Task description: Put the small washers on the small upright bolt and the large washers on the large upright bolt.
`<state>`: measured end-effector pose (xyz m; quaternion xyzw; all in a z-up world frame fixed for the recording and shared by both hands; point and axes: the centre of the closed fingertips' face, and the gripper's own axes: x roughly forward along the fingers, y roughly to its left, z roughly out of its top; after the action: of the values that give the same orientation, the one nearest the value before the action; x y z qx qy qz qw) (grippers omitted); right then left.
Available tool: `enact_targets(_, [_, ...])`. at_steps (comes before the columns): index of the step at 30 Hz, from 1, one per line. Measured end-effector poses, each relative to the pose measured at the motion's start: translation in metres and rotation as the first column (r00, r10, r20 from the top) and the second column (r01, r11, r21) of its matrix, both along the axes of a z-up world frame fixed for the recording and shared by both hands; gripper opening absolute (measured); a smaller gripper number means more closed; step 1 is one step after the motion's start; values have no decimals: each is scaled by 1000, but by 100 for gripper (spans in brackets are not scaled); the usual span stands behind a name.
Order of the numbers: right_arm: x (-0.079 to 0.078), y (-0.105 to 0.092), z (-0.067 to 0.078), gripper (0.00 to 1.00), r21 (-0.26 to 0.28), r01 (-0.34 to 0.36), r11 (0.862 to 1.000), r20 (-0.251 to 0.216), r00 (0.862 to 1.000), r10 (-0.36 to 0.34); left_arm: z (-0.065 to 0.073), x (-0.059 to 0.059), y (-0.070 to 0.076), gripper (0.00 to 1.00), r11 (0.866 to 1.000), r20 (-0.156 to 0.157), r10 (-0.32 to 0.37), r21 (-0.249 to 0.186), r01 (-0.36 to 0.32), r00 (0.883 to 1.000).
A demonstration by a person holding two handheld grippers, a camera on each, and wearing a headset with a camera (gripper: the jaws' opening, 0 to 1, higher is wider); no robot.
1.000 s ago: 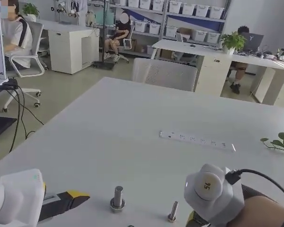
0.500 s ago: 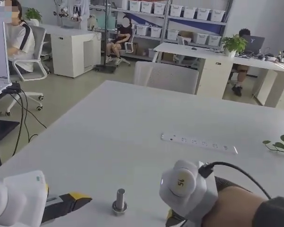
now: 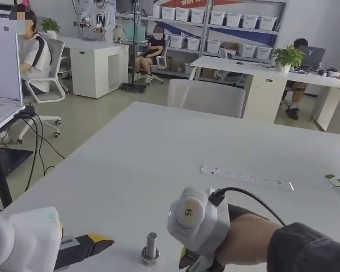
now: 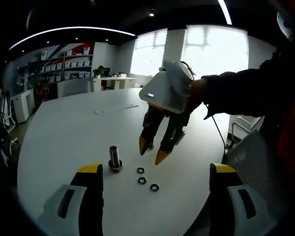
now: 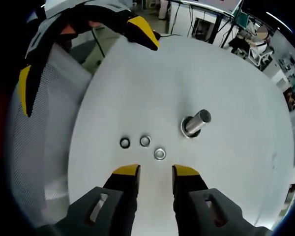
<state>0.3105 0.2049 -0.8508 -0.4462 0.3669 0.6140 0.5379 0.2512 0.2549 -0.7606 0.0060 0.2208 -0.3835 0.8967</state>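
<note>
Washers (image 5: 145, 140): three, loose and flat on the counter (image 5: 226, 73), in a short row just beside the thick upright bolt (image 5: 196, 123). None is threaded on yet. They sit near each other but apart, so each can be taken singly. Can't tell small from large at this resolution. The bolt stands on its head with the shank free, so a washer should drop straight over it.

Right tongs (image 5: 156, 171): tips down above the washers, clear of the counter, nearest the washer closest to the bolt. The jaws are parted by a narrow gap with nothing between them, which looks like a pre-set for a pinch on one rim. The hand comes in from the right with the wrist bent steeply down, sleeve visible in the head view.

Left tongs (image 4: 156, 168): spread wide, holding nothing. They sit low and roughly level over the near counter edge, aimed at the bolt and washers. Likely parked out of the way while the right side works.
</note>
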Motion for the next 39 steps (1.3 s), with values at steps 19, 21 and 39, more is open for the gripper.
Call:
enact_targets(19, [4,10,-23,22,-40,-27,999,-16,1000,26,4,0,4,90,1000,7,10,5,-10,1000])
enact_targets(21, [4,11,-24,21,-40,-27,999,-20,999,26,4,0,5,90,1000,6,11,4,-11,1000])
enact_targets(39, [4,15,-32,20,-61,-37,997,-21,999,36,4,-1,8,90,1000,6,17,3,-17,1000])
